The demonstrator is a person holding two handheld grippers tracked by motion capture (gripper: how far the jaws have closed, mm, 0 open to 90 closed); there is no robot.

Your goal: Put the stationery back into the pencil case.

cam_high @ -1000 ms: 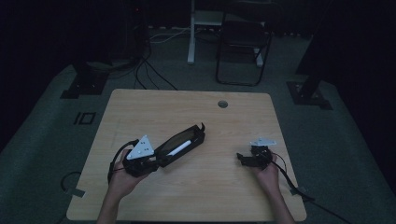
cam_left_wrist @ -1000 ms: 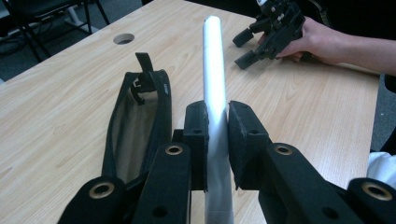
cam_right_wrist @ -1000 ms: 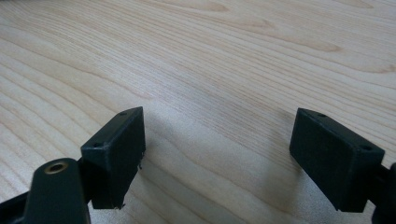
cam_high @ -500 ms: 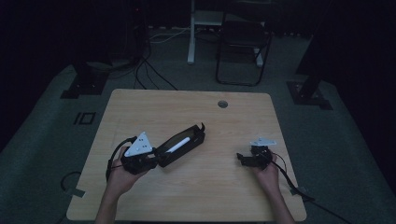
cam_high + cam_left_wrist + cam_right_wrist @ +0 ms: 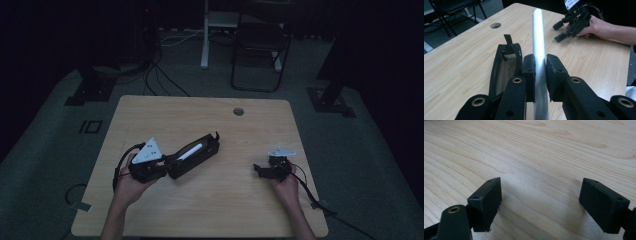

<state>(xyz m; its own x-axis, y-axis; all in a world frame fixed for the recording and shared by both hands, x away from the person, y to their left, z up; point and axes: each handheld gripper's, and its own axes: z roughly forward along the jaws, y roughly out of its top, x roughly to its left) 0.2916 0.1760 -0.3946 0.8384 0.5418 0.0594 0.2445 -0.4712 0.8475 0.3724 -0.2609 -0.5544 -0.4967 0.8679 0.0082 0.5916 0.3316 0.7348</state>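
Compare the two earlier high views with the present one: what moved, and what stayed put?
The left hand-held gripper, shut on the white tube, drew back slightly toward the person beside the black case. The right hand-held gripper stayed open, resting on the table.

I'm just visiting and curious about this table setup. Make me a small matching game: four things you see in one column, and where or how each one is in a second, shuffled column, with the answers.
Things:
1. white tube
2. black case
3. right gripper
4. round hole

States:
A. jaws wide apart, nothing between them, low over bare wood
B. lying open on the table, beside the left gripper
C. in the tabletop near the far edge
D. clamped between two black jaws

Pairs: 1-D, 2-B, 3-A, 4-C
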